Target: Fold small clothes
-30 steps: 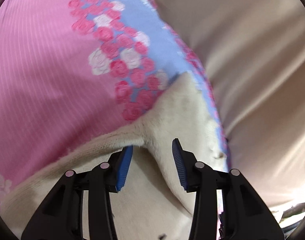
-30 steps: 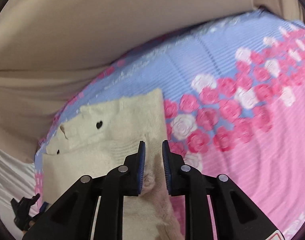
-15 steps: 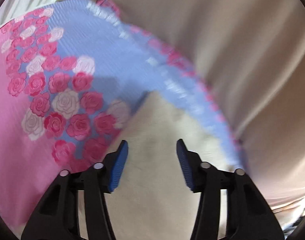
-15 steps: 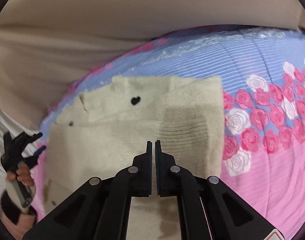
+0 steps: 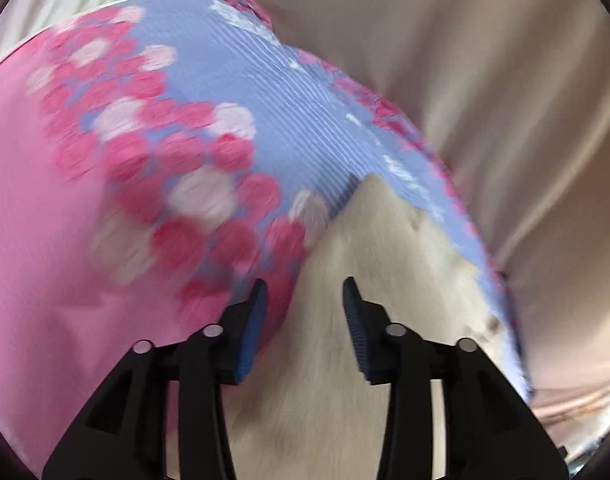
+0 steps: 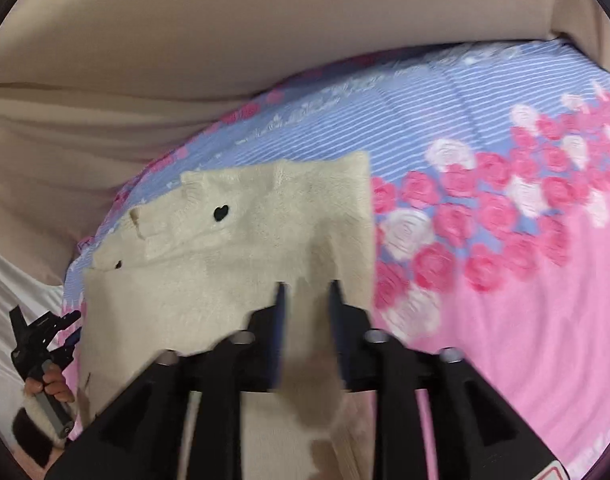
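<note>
- Left wrist view: hovered the left gripper over a cream knit sweater spread on a pink-and-blue rose-print bedsheet. Jaws parted and widening, blue pads clear of the knit, nothing clenched between them. Sweater lay below and ahead of the claw, its near corner pointing up the frame toward the beige upholstered backrest; left finger over the sheet just beside the sweater's edge, right finger over the knit. Much blurred, so contact with the fabric could not be told.
- Right wrist view: held the right gripper above the same cream knit sweater, black heart near its far edge. Jaws opening, apart, with a fold of knit hanging in the gap; looked released, not pinched. Long axis of the garment ran across the frame, right edge close beside the claw, bulk to the left. Left gripper and the hand holding it seen at the sweater's far left edge.
- Containers: none seen.
- Judged: right claw nearer the fold's edge; next grasp probably there.
</note>
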